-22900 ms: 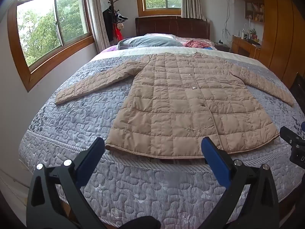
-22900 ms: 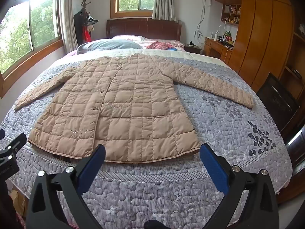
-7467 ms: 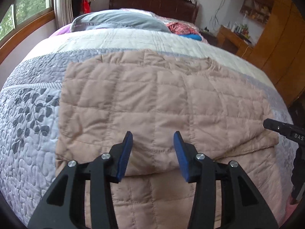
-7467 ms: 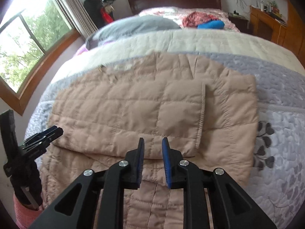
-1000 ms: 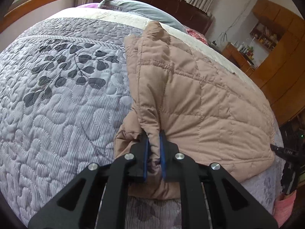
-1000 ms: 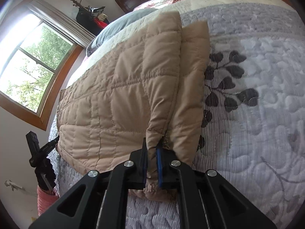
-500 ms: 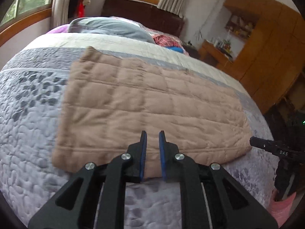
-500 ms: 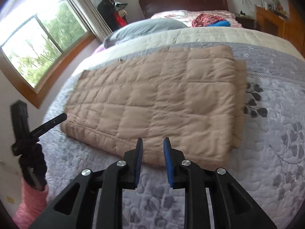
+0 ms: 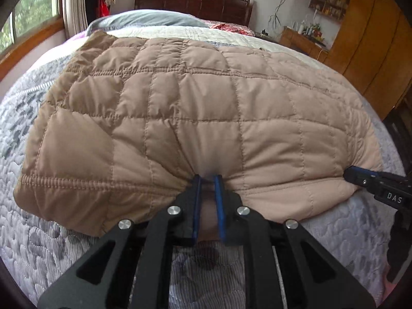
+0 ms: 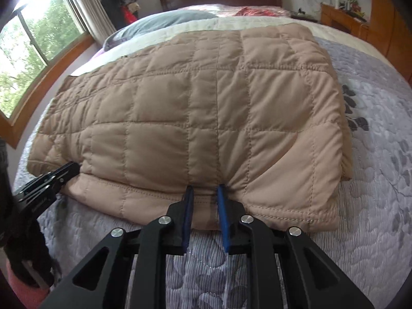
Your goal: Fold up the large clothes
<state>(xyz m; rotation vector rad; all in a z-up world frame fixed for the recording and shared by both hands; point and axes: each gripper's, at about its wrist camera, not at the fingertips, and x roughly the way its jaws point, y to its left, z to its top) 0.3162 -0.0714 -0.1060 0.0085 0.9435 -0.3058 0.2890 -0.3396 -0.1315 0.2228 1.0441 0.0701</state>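
Observation:
A tan quilted coat (image 9: 200,108) lies folded into a thick rectangle on the grey quilted bed; it also shows in the right wrist view (image 10: 206,118). My left gripper (image 9: 208,178) has its blue pads closed down on the coat's near edge, left of centre, and the fabric bunches between them. My right gripper (image 10: 205,190) pinches the near edge further right, with a narrow gap filled by fabric. Each gripper shows in the other's view: the right one (image 9: 373,182) at the coat's right end, the left one (image 10: 49,177) at its left end.
The bed cover (image 9: 347,231) spreads around the coat. A grey pillow (image 9: 149,20) and dark headboard (image 9: 193,0) lie behind. Windows (image 10: 33,51) are on the left. A wooden wardrobe (image 9: 373,38) and desk stand on the right.
Half a second ago both grippers hovered nearly shut just short of the coat. Now both have moved forward and down and pinch its near edge.

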